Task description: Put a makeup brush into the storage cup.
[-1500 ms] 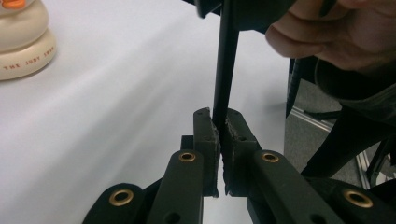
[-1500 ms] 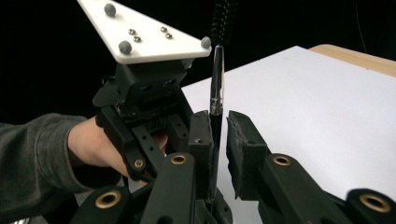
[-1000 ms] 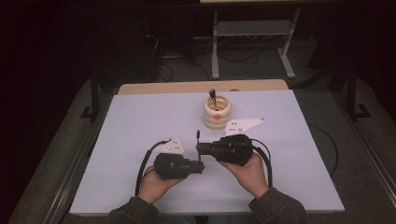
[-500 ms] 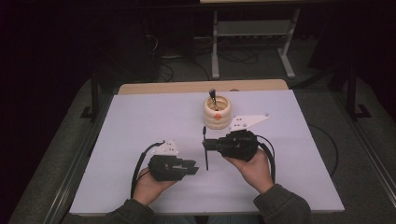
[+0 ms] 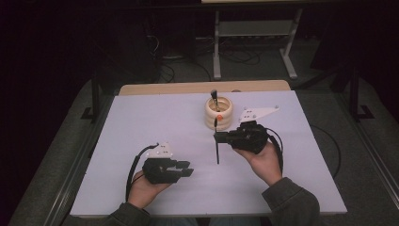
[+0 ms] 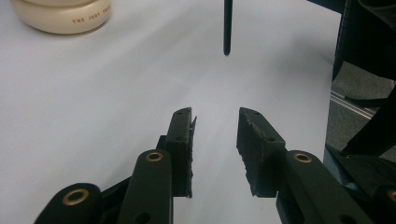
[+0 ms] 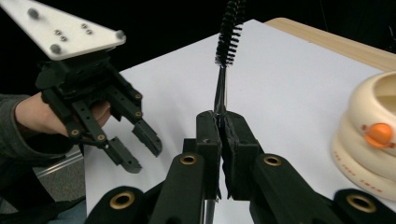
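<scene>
The right gripper (image 5: 220, 137) is clenched on one thin black brush (image 5: 217, 141) just in front of the single cream ringed holder (image 5: 219, 113). The brush's long axis runs toward and away from the holder. The right gripper view shows its bristled head; the high view doesn't resolve it. Something dark, perhaps another brush, stands in the holder. The left gripper (image 5: 184, 169), well nearer the person, is released and empty on the white table (image 5: 141, 122).

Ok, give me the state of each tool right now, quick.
Left tool: open, holding nothing, low over the white table.
Right tool: shut on the thin black brush, gripping its wire stem, next to the cream holder.
</scene>
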`<control>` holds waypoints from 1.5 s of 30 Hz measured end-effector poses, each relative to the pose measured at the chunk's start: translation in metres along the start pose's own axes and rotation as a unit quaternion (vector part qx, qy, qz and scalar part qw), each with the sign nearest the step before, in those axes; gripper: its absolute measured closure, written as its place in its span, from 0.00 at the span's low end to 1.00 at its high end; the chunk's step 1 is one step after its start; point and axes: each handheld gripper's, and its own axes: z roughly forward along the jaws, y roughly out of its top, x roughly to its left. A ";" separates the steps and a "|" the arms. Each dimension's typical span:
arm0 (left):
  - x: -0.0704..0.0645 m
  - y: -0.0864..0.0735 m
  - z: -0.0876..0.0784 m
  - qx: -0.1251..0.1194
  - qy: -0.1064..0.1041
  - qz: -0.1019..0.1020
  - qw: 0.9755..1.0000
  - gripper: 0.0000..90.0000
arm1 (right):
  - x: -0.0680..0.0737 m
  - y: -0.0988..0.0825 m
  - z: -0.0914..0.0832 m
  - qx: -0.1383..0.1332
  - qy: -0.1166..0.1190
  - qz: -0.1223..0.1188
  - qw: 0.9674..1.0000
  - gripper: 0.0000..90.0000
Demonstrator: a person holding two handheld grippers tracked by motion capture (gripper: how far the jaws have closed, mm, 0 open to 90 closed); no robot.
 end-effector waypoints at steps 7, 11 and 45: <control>0.003 -0.003 -0.006 0.001 0.005 -0.003 1.000 0.71 | -0.016 0.007 -0.008 -0.004 -0.014 0.009 1.000 0.94; 0.004 -0.004 -0.008 0.004 0.010 -0.004 1.000 0.71 | -0.023 0.011 -0.012 -0.007 -0.022 0.015 1.000 0.94; 0.008 -0.008 -0.014 -0.001 0.018 -0.013 1.000 0.65 | -0.081 0.066 -0.014 -0.026 -0.081 0.044 0.995 0.94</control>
